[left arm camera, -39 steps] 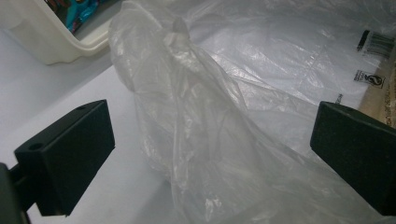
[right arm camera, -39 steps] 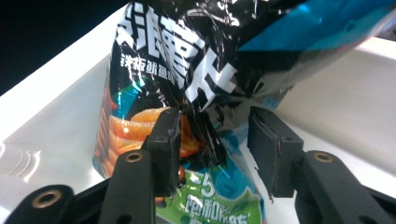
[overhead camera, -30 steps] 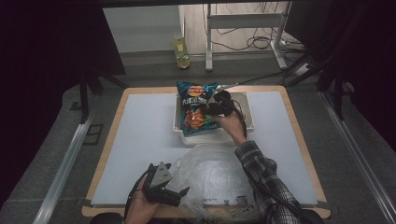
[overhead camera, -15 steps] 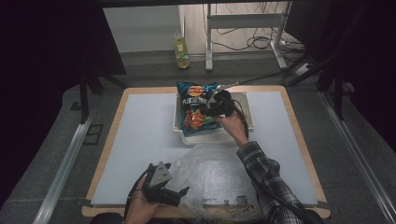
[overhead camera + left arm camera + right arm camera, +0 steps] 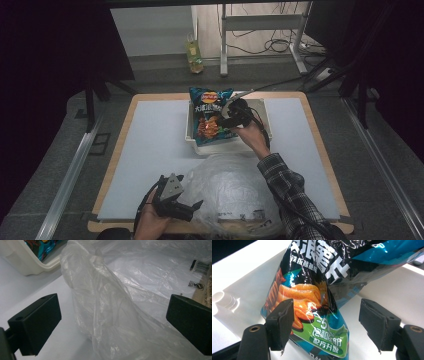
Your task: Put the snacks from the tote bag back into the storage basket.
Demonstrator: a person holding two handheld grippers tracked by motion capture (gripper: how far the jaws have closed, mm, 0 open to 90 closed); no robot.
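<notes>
A blue and black chip bag (image 5: 207,122) lies in a white tray (image 5: 200,148) at the far middle of the table. My right gripper (image 5: 226,120) hovers over the bag from the right. In the right gripper view its jaws (image 5: 327,317) have just been opening. The chip bag (image 5: 312,290) lies between them, and the right pad stands clear of it. My left gripper (image 5: 175,200) rests at the near edge, open beside a crumpled clear plastic bag (image 5: 230,195). A fold of that plastic bag (image 5: 105,305) rises between the wide-apart jaws (image 5: 113,307), unpressed.
The tray's rim (image 5: 22,260) lies just beyond the plastic bag. The white mat (image 5: 150,145) covers the wooden table. Printed labels (image 5: 200,267) show on the plastic. A bottle (image 5: 194,52) stands on the floor behind the table.
The right hand has shifted slightly toward the person over the chip bag. The left gripper and the plastic bag have stayed where they were.
</notes>
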